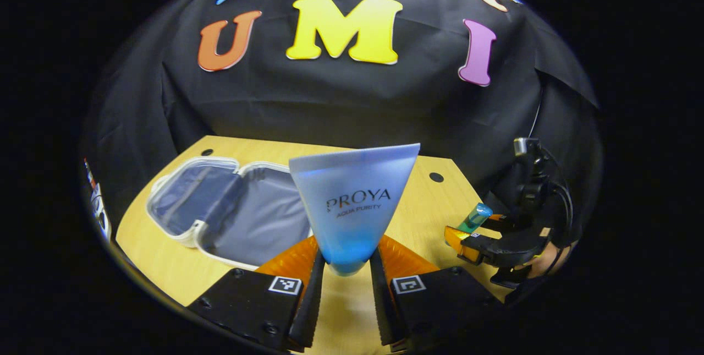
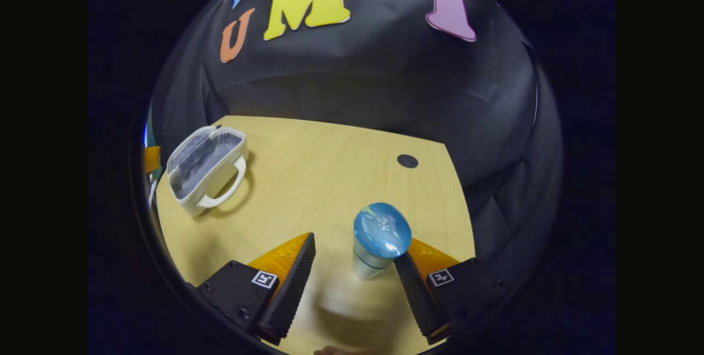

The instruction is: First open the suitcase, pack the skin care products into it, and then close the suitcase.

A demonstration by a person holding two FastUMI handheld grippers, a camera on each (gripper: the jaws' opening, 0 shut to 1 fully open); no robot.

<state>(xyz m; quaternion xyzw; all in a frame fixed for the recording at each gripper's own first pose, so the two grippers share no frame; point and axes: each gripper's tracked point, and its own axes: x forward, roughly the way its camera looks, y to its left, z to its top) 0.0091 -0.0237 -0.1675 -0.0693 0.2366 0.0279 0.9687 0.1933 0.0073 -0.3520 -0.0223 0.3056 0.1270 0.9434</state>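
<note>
The suitcase point(image 1: 228, 209) lies open on the wooden bench point(image 1: 165, 267), both grey-lined halves facing up, at the left of the left gripper view. The left gripper point(image 1: 346, 280) has its jaws pressed on the narrow lower end of a pale blue tube point(image 1: 352, 201), which stands with its wide flat end up. In the right gripper view, the right gripper point(image 2: 355, 278) has its jaws wide apart around a blue-capped bottle point(image 2: 377, 242) standing on the bench, its right side touching the right finger.

Wooden table point(image 2: 330, 179), black cloth wall point(image 2: 385, 85)
</note>
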